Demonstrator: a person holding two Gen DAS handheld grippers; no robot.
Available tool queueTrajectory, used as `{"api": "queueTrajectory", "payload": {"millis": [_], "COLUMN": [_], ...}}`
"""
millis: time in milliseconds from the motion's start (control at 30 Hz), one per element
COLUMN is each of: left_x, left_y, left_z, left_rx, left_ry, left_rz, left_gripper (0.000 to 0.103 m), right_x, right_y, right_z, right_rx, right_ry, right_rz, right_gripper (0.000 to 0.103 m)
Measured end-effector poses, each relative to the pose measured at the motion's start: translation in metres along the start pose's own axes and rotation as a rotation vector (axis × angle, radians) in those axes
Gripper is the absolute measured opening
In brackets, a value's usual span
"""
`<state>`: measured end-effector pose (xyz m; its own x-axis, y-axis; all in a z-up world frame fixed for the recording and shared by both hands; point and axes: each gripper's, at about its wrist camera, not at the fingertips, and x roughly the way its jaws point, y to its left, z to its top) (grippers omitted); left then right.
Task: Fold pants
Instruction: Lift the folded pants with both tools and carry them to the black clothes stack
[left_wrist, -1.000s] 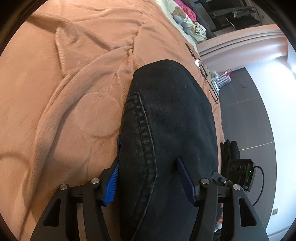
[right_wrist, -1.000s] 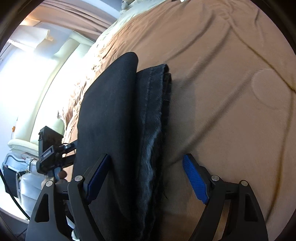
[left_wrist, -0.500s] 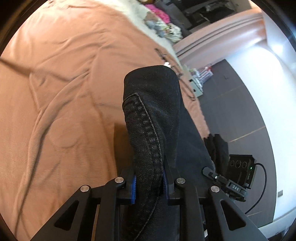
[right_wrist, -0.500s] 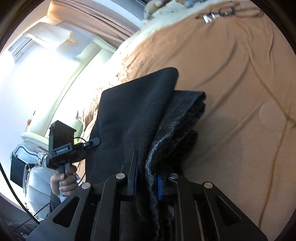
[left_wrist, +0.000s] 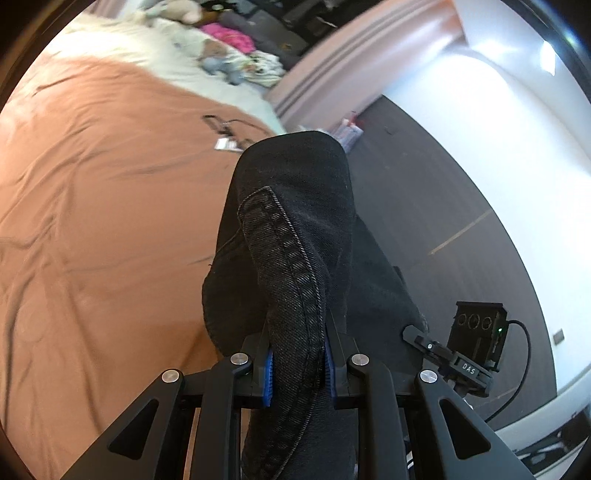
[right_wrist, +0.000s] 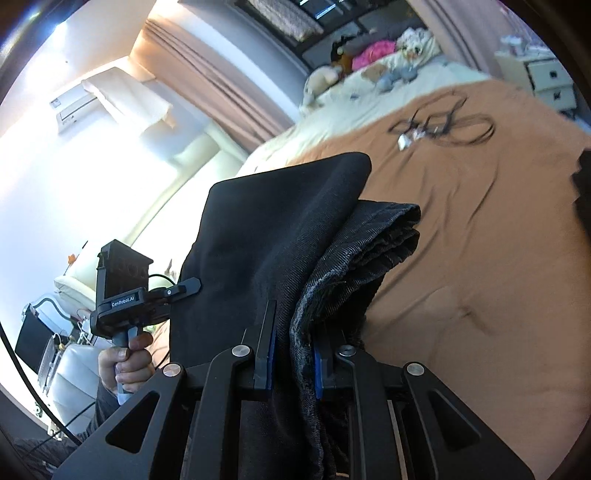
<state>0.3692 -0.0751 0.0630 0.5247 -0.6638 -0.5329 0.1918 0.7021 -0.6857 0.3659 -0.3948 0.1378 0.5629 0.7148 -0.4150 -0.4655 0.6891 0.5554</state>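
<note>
Big picture first: the bed with the orange-brown blanket (left_wrist: 92, 221) fills most of both views, with a pile of plush toys and clothes (right_wrist: 380, 62) up at the far end and some cables (right_wrist: 443, 125) lying loose on the blanket. The black pants (left_wrist: 295, 229) are already folded into a thick bundle, and a second ago they were lying flat on the blanket with both grippers spread wide around them. Now they're lifted clear of it, one end in each tool. The left gripper (left_wrist: 298, 365) is clamped tight on the seamed denim edge, and the right gripper (right_wrist: 291, 354) is pinched on the stacked layers at the other end. So the grab worked, and I'd guess the bundle is being carried or swung over for one more fold. Main worry is the inner layers slipping out.
</note>
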Motion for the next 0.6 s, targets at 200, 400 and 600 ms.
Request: {"api": "queueTrajectory", "payload": {"millis": [200,400,600], "left_x": [0.036,0.083,0.146], "left_y": [-0.084,-0.168,-0.237], "left_z": [0.019,0.034,0.045], "left_rx": [0.113,0.206,0.254], "left_ry": [0.024,0.051,0.096], "left_rz": [-0.054,-0.141,-0.249], "left_gripper": [0.021,0.021,0.021], "right_x": [-0.077,-0.167,-0.241], "right_y": [-0.013,-0.011,-0.004], "right_z": [-0.004,-0.004,-0.001], "right_rx": [0.010,-0.008,-0.020], "right_ry": [-0.107,-0.205,-0.265], "right_rz": [-0.040,-0.134,-0.256], "right_gripper": [0.012,0.012,0.012]}}
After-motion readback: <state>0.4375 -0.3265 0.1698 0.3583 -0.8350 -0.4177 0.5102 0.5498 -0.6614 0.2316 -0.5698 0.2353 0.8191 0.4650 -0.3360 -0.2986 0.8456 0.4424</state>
